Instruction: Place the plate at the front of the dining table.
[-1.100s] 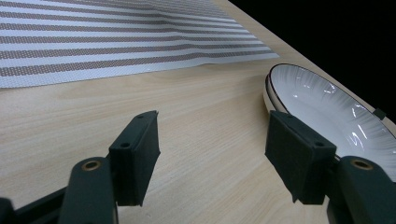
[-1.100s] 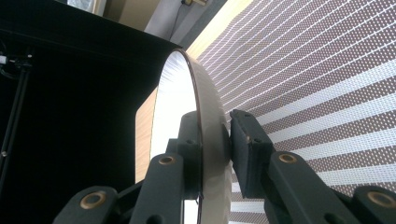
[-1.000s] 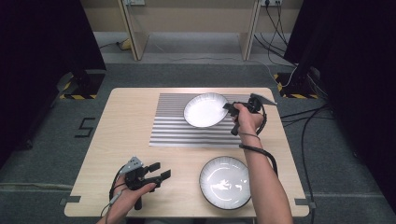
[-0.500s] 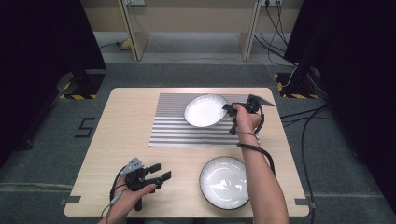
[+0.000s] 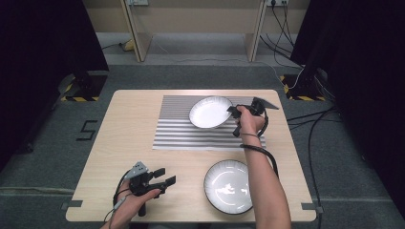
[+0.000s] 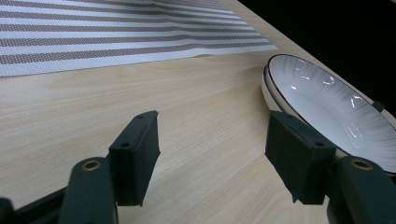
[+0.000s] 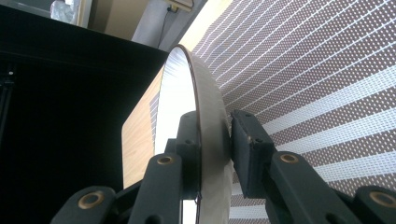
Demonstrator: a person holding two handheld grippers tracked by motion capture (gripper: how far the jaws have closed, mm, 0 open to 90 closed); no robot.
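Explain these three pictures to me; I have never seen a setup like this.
A person sits at a wooden table and holds a two-jawed tool in each hand. The high view looks down from above. The other two come from cameras riding on the tools, looking along their black jaws. A striped placemat lies on the table. The right hand-held gripper pinches the rim of a white bowl over the mat, one jaw inside and one outside. The left hand-held gripper rests near the front edge, jaws apart and holding nothing. A second white bowl with a dark rim sits on the bare wood beside it.
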